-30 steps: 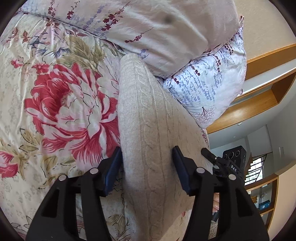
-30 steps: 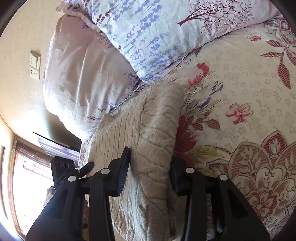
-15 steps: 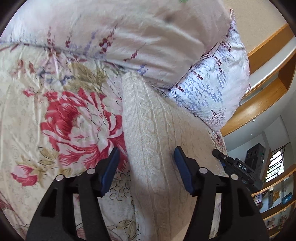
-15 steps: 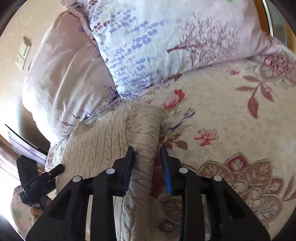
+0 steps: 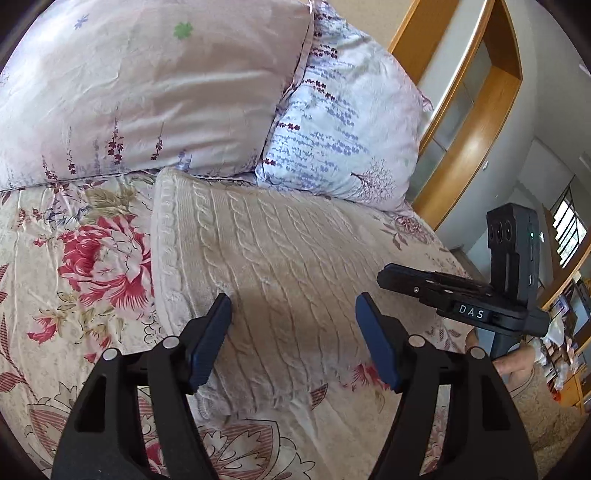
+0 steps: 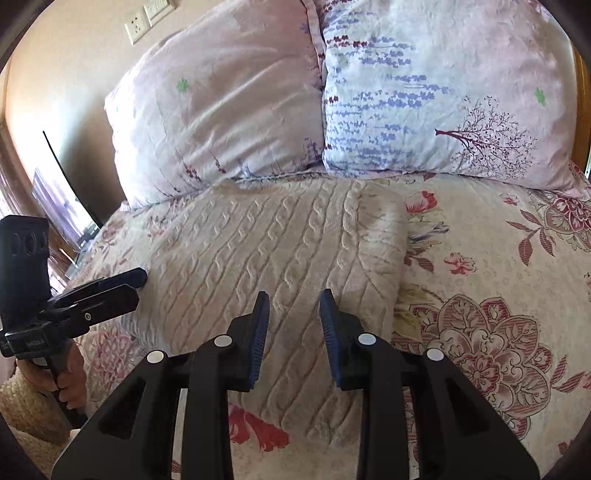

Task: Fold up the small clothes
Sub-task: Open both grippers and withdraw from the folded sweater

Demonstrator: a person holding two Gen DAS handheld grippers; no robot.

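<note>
A cream cable-knit sweater (image 5: pixel 280 251) lies folded flat on the floral bedspread (image 5: pixel 85 295), its far edge against two pillows. My left gripper (image 5: pixel 293 301) hovers over the sweater's near part; its jaws are opening, and nothing is between the blue pads (image 5: pixel 207 339). My right gripper (image 6: pixel 293 295) hangs above the same sweater (image 6: pixel 258 251) near its right fold, jaws a narrow gap apart and gripping nothing. Each gripper shows in the other's view: the right gripper (image 5: pixel 391 277) beyond the sweater's right edge, the left gripper (image 6: pixel 136 275) at its left edge.
Two pillows (image 5: pixel 155 96) (image 6: pixel 436 92) lean at the head of the bed. A wooden headboard and shelf (image 5: pixel 476 122) rise at the right. A wall socket (image 6: pixel 138 22) sits above the pillows. A hand (image 6: pixel 70 373) holds the left gripper's handle.
Both grippers rolled upright and drew back and up off the sweater. The left jaws widened; the right jaws narrowed. The sweater now lies flat with neither gripper around it.
</note>
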